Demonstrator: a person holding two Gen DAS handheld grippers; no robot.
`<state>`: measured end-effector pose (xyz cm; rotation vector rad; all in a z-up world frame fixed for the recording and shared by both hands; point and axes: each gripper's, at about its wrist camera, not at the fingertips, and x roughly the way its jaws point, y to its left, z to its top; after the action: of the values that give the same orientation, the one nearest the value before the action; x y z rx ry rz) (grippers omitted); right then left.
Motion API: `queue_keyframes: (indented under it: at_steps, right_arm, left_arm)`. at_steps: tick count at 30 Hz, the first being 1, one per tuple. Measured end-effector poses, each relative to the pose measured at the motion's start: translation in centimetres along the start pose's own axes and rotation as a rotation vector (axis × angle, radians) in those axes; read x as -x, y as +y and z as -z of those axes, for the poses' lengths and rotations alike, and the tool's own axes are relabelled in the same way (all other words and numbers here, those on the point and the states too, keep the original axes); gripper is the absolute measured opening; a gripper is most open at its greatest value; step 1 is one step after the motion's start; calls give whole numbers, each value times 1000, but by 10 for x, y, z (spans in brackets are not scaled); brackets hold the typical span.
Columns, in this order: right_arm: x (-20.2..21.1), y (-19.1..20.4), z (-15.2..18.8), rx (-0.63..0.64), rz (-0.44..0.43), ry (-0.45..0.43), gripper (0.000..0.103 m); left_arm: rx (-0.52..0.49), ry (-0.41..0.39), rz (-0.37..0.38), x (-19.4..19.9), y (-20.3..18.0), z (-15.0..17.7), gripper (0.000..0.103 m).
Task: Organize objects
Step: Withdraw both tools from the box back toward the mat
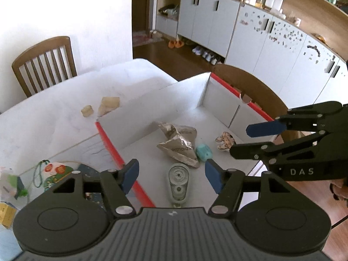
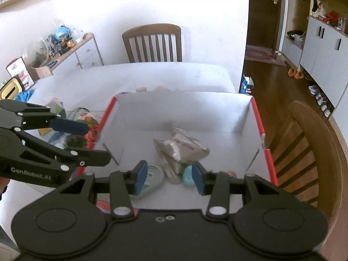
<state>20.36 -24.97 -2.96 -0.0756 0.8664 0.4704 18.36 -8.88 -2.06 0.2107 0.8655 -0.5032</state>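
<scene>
On the desk (image 1: 54, 113) at the left lie two pale lumps (image 1: 102, 106); the left gripper (image 1: 171, 175) hangs over the white box (image 1: 156, 100), jaws well apart and empty, above a clear tape dispenser (image 1: 178, 181); beside it sit crumpled foil (image 1: 178, 145) and a teal piece (image 1: 203, 151); the right gripper (image 2: 168, 175) hovers with jaws partly open, holding nothing.

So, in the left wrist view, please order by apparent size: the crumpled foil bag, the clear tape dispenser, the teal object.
1. crumpled foil bag, largest.
2. clear tape dispenser; it lies nearer the camera, which may enlarge it.
3. teal object, smallest.
</scene>
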Motion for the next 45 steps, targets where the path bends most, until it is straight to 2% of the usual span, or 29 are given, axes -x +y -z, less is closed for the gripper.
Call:
queue_keyframes:
  at_steps: [4,6,15,18,23,31,35,45]
  right_arm:
    - [7,19,2,-10,3,-23,51]
    - [9,29,3,-21,2,-31,54]
    - [10,75,6,-53,-10,-50,63]
    - [9,88,7,-62,-11,-56,68]
    - [5,110,7,-70,-13,-60,73]
    - [-7,143,7,-60,-19,-46,77]
    - [-12,155,7,-60,-22,-38,80]
    - [-31,177,3,-49,-21,-7,83]
  left_arm:
    - [-6,-34,-6,18,10,6,67]
    - [-7,-47,-9,26,16,9,74]
    - [17,-83,-17,54,51,30,75]
    - [25,-93,-25,61,65,38,83]
    - [51,-104,-42,70,87,50,83]
    - [111,-104,-48,81,127,71,84]
    - [126,-94,-73,83,148,80,100]
    - [156,-145,-64,85,190,109,103]
